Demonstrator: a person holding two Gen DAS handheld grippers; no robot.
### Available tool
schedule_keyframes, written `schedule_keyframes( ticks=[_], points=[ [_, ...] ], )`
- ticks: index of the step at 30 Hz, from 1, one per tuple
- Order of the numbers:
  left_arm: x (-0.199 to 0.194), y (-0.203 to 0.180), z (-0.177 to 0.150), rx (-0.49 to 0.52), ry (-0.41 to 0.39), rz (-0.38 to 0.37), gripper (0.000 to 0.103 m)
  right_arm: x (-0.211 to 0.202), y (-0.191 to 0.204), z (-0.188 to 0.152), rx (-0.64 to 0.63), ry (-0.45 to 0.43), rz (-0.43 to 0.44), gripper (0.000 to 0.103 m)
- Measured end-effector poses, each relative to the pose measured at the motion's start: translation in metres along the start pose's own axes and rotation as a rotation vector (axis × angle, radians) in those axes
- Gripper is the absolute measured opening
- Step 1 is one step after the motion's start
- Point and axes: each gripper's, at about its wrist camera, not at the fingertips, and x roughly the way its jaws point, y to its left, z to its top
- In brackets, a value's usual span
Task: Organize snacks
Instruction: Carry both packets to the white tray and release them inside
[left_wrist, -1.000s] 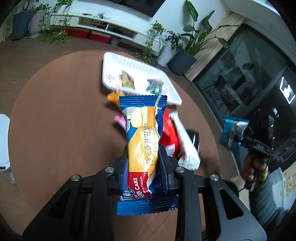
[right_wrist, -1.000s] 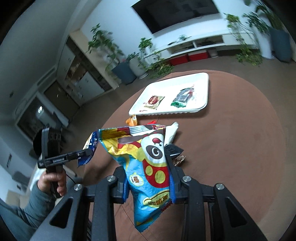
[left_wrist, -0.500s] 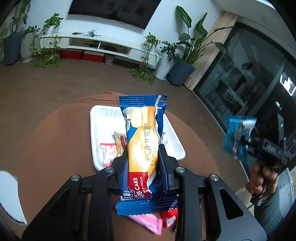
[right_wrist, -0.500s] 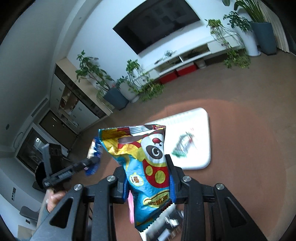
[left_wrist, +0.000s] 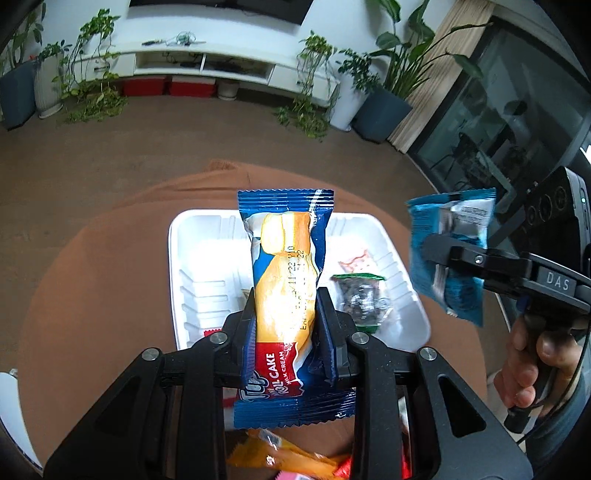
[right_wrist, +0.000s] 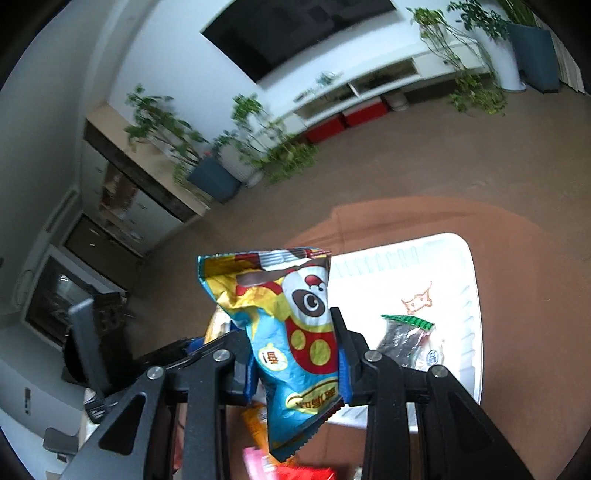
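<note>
My left gripper (left_wrist: 286, 306) is shut on a blue and yellow roll cake packet (left_wrist: 286, 266) and holds it above the white tray (left_wrist: 192, 258). My right gripper (right_wrist: 291, 332) is shut on a blue, yellow and red snack bag (right_wrist: 291, 332), held over the tray's left edge (right_wrist: 454, 266); it also shows in the left wrist view (left_wrist: 454, 251), to the right of the tray. A green and black packet (left_wrist: 360, 299) (right_wrist: 402, 336) and a small white and red wrapper (left_wrist: 354, 264) lie in the tray.
The tray sits on a round brown table (left_wrist: 110, 277). Loose snacks lie on the table close under the grippers: an orange packet (left_wrist: 280, 458), and red and pink ones (right_wrist: 291, 469). Plants and a white TV shelf (left_wrist: 207, 70) stand beyond.
Both grippers have moved forward with their packets, from over the loose pile to above the tray. The tray now lies directly under them and the pile is at the near edge.
</note>
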Motion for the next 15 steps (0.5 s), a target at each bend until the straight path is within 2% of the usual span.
schedule_keyframes(
  ticks=[10,15],
  points=[
    [0.049,0.014,-0.007,-0.007,0.049,0.027,0.026,0.066,-0.02,-0.009,0.014,0.134,-0.075,0.035],
    [0.069,0.018,-0.009,-0.012,0.065,0.043,0.026,0.075,-0.017,-0.006,-0.014,0.14,-0.089,0.036]
  ],
)
